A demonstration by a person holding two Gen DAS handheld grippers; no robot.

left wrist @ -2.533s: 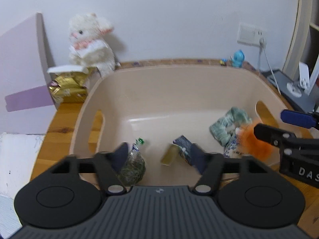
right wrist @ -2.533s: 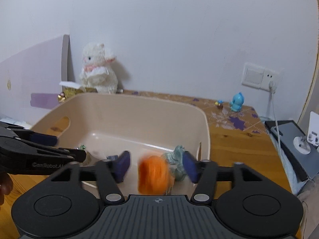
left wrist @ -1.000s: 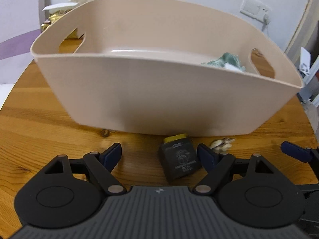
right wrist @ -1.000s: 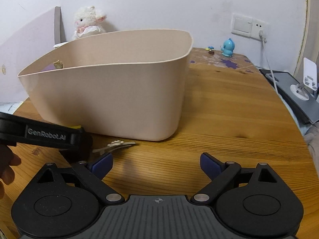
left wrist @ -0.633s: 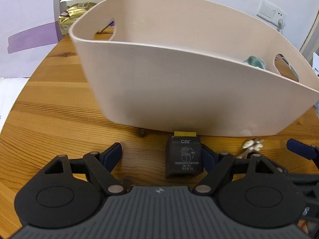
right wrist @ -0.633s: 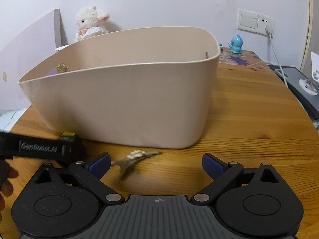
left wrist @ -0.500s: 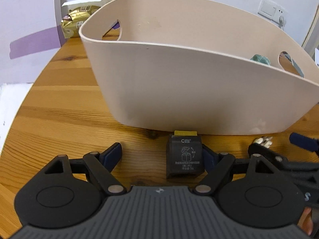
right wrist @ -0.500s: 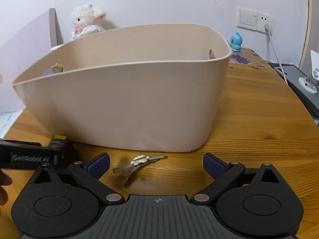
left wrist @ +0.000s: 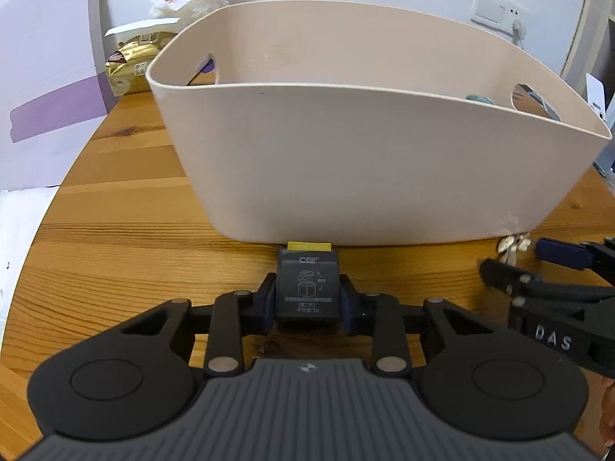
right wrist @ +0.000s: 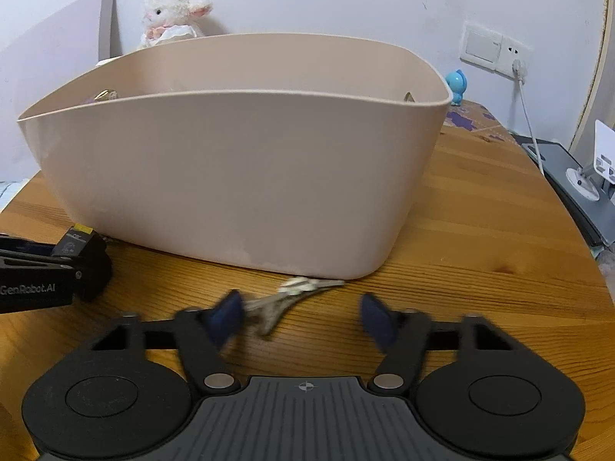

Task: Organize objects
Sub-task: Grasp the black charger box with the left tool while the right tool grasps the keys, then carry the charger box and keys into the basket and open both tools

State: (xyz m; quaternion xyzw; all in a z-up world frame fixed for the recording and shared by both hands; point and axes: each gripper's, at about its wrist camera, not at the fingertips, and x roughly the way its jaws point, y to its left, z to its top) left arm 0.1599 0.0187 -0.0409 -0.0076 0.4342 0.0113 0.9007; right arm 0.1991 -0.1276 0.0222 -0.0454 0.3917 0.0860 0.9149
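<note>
A wooden table [left wrist: 115, 207] carries a beige tub [left wrist: 365, 161]. The left gripper [left wrist: 309, 301] has its jaws clamped on a small black box [left wrist: 308, 292] just before the tub wall, its yellow end toward the tub, long axis running fore-and-aft. The right gripper [right wrist: 303, 317], jaws wide, straddles a hair clip [right wrist: 292, 294] lying slantwise, tip toward the tub. Closing off-centre could flick the thin clip away.

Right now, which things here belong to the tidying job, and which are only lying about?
Part of the job:
- beige bin
- small black box, gripped by the left gripper
- hair clip on the table, in front of the open right gripper

Only lying about:
- plush lamb
- gold snack bag
- blue figurine
</note>
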